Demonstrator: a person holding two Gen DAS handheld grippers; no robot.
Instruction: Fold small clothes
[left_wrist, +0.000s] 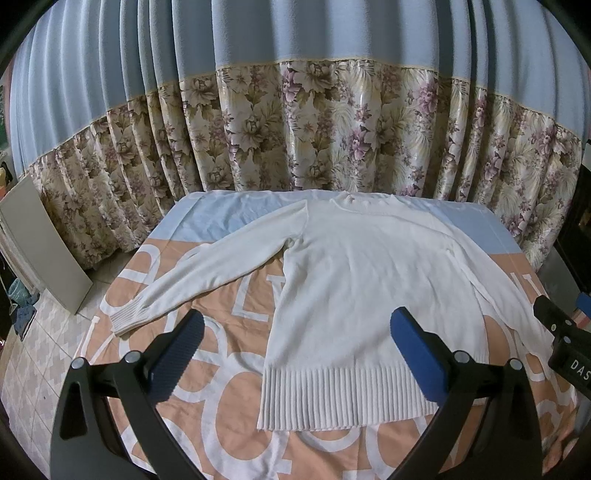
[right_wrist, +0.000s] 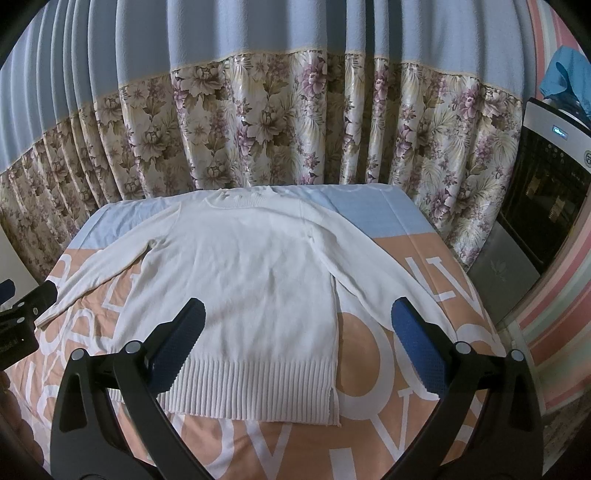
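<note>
A white knit sweater (left_wrist: 362, 280) lies flat on the table, face up, collar toward the curtain and ribbed hem nearest me. Both sleeves spread outward; the left cuff (left_wrist: 129, 319) rests near the table's left edge. My left gripper (left_wrist: 295, 328) hovers open above the hem's left half, holding nothing. In the right wrist view the same sweater (right_wrist: 240, 273) fills the table, and my right gripper (right_wrist: 297, 325) hangs open over the hem's right side and right sleeve (right_wrist: 384, 280). The right gripper's black body (left_wrist: 565, 332) shows at the left view's right edge.
The table wears a peach, white and pale blue lettered cloth (left_wrist: 221, 417). A blue and floral curtain (left_wrist: 295, 129) hangs right behind it. A pale board (left_wrist: 40, 243) leans at left on the tiled floor. A dark appliance (right_wrist: 546, 184) stands at right.
</note>
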